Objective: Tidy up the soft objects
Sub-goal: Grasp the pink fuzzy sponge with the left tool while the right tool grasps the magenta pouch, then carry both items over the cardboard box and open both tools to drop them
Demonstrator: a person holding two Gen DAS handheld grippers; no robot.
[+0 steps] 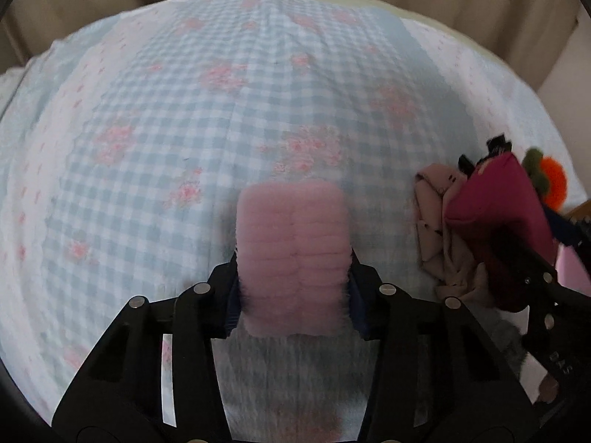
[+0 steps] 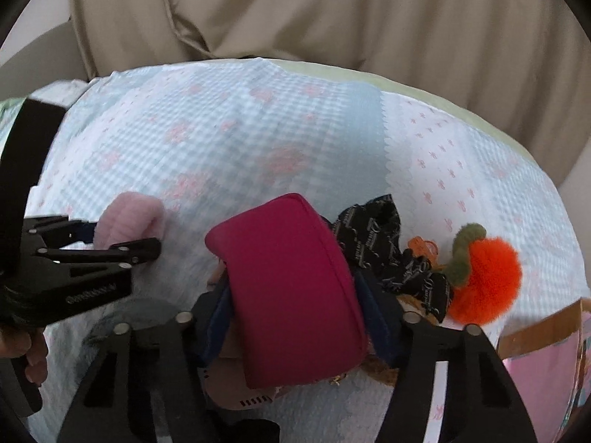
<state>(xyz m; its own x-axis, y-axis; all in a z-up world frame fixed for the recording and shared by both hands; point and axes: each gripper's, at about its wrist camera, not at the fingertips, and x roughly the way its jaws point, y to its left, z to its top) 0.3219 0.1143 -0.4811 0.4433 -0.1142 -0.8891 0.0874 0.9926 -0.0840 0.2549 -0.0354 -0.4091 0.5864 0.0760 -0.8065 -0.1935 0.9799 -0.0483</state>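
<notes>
My left gripper (image 1: pixel 293 280) is shut on a fluffy pink soft pad (image 1: pixel 293 254), held above the checked blanket (image 1: pixel 184 129). It also shows at the left of the right wrist view (image 2: pixel 127 249), with the pink pad (image 2: pixel 127 223) between its fingers. My right gripper (image 2: pixel 291 313) is shut on a magenta fabric pouch (image 2: pixel 291 288). The pouch (image 1: pixel 498 214) shows at the right of the left wrist view, over a pile of soft items.
A beige patterned cloth (image 1: pixel 436 214), a black printed cloth (image 2: pixel 388 243) and an orange fluffy pom-pom with a green stem (image 2: pixel 484 277) lie at the blanket's right. A cardboard box edge (image 2: pixel 539 328) is at far right. Beige curtain (image 2: pixel 332 18) hangs behind.
</notes>
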